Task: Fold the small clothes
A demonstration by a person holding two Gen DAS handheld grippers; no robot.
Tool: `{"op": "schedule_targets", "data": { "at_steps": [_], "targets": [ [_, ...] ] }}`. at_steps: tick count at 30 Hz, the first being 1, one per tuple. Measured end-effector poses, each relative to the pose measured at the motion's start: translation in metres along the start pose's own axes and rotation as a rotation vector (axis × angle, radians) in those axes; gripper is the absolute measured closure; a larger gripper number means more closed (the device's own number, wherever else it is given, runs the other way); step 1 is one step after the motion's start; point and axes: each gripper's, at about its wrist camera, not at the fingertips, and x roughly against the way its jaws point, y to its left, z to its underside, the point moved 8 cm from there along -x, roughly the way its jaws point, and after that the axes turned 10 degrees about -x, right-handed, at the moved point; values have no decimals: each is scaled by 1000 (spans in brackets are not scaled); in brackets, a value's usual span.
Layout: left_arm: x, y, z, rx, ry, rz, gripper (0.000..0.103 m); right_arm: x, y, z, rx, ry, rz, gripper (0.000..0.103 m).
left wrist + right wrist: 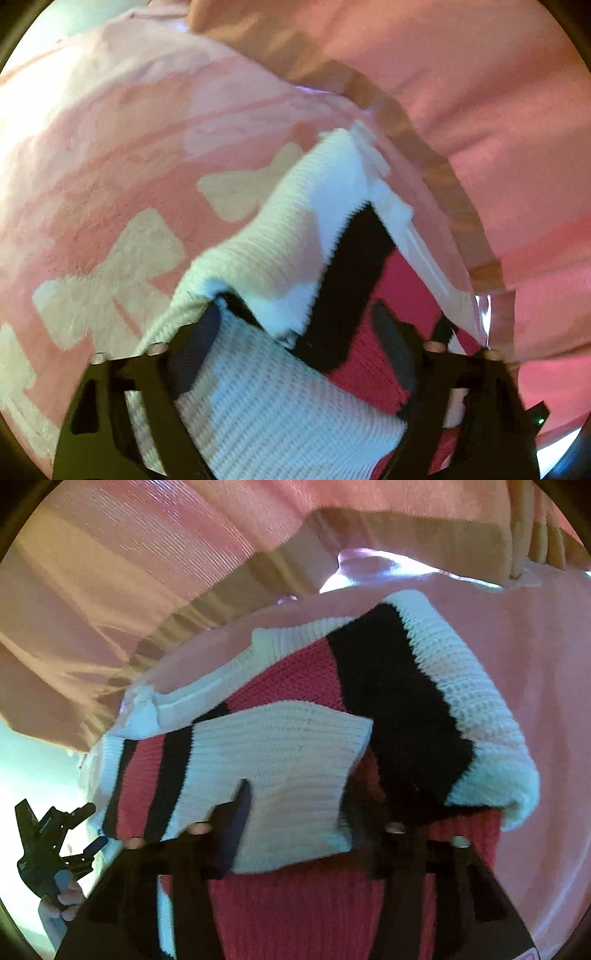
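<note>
A small knit sweater (280, 236) in white, black and red lies on a pink bedspread (110, 129); it also shows in the right wrist view (295, 746). My left gripper (295, 325) is open, its fingers wide apart with the sweater's white and black folds lying between them. In the right wrist view the left gripper (90, 825) shows at the far left edge of the sweater, held by a hand. My right gripper (299, 812) is open around a white knit flap, perhaps a sleeve; its right finger is partly hidden under the cloth.
The pink bedspread has pale bow prints (110, 273). A brown bed edge (424, 147) runs diagonally, with pink striped fabric (129, 554) beyond it. A bright pale area (37, 768) lies at the left past the bed.
</note>
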Motion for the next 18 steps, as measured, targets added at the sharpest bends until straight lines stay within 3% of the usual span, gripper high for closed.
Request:
{"op": "schedule_targets", "data": {
  "at_steps": [1,2,4,5,8,10,11,15,16,18],
  "targets": [
    [-3,3,-1,11,7,5,50,-4,-1,-1,5,-2,15,88],
    [-6,5,-2,25,15,17,57,-6,-1,-3,5,-5,11,92],
    [-9,7,-7,26,18,31,89,2,7,-8,23,-39,-7,94],
    [-7,6,-10,29,5,39,93,12,17,-13,52,-73,-26,94],
    [19,-1,-27,10,-122,62,94,71,62,-32,161,-222,-173,94],
    [29,-5,-34,-33,-175,40,93,99,75,-41,231,-309,-193,94],
    [25,-4,-33,-40,-163,19,93,98,69,-44,253,-325,-154,95],
    [-14,11,-11,-23,-36,-59,93,10,-16,-30,82,-83,21,95],
    [-13,10,-11,-31,-48,-71,93,-2,-28,-24,69,-51,43,95],
    [-8,2,-13,-58,-66,-80,93,12,-13,-30,116,-93,33,95]
  ]
}}
